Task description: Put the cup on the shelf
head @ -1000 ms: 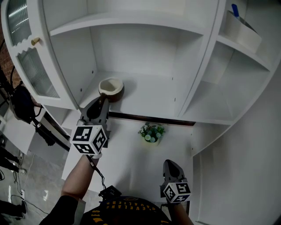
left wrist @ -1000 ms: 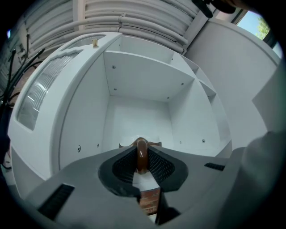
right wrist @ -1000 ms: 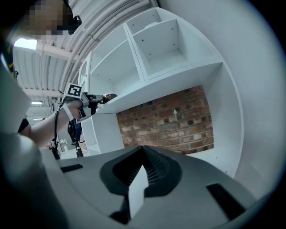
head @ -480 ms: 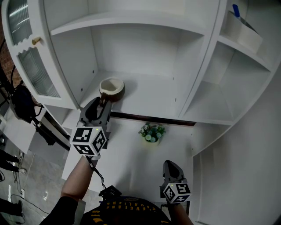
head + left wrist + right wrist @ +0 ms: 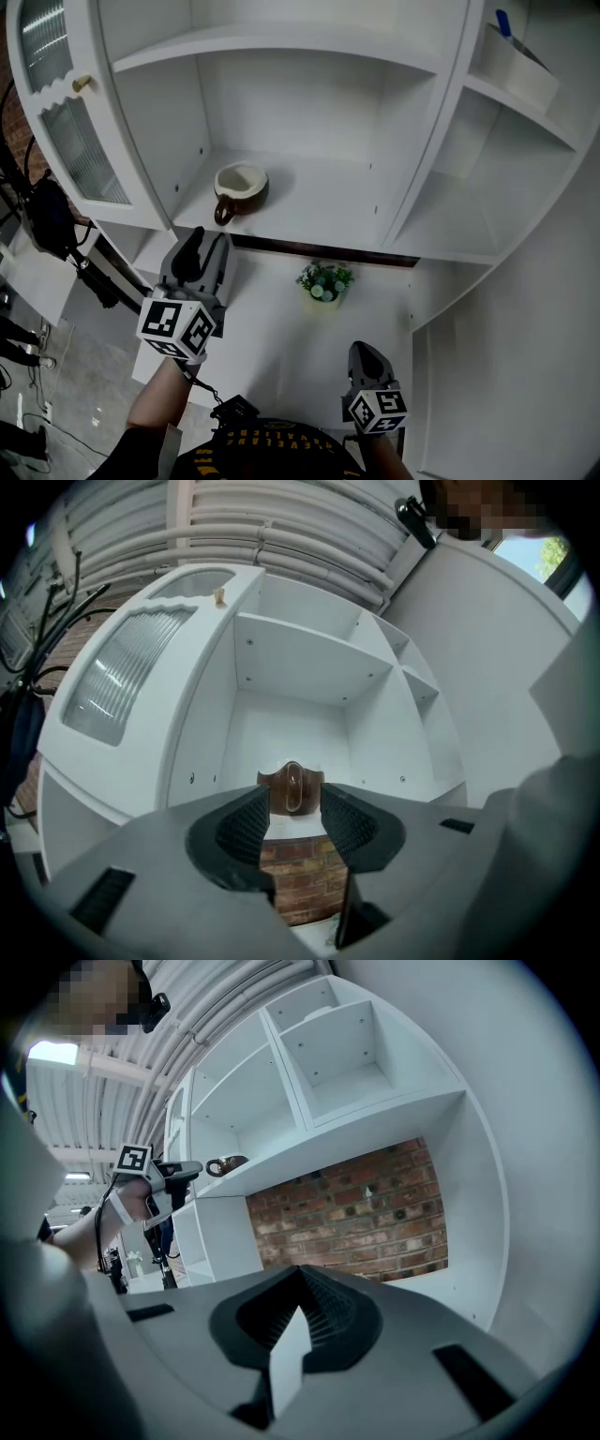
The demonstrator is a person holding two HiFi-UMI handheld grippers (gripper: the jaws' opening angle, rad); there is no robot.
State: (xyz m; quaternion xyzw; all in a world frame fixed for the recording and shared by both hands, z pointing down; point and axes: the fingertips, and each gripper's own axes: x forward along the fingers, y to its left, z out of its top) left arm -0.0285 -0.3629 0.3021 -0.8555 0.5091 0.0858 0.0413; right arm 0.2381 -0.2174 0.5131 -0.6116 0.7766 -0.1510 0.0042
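Observation:
A cup (image 5: 240, 187), brown outside and cream inside, stands upright on the white shelf (image 5: 309, 202), its handle turned toward me. My left gripper (image 5: 208, 242) sits just in front of the shelf's edge, clear of the cup. Its jaws have just been opening and are open, with nothing between them. In the left gripper view the cup (image 5: 292, 789) shows beyond the left gripper (image 5: 292, 817). My right gripper (image 5: 361, 352) hangs low near my body, shut and empty. From the right gripper (image 5: 302, 1274), the cup (image 5: 225, 1163) is small on the shelf.
A small potted plant (image 5: 323, 281) stands on the white counter below the shelf. The cabinet's glass door (image 5: 66, 122) hangs open at the left. A white box (image 5: 520, 66) lies on the upper right shelf. A vertical divider (image 5: 422, 159) bounds the cup's compartment on the right.
The left gripper's jaws spread off the cup's handle, and the gripper drew back from the shelf toward me. The cup stays on the shelf. The right gripper has not moved.

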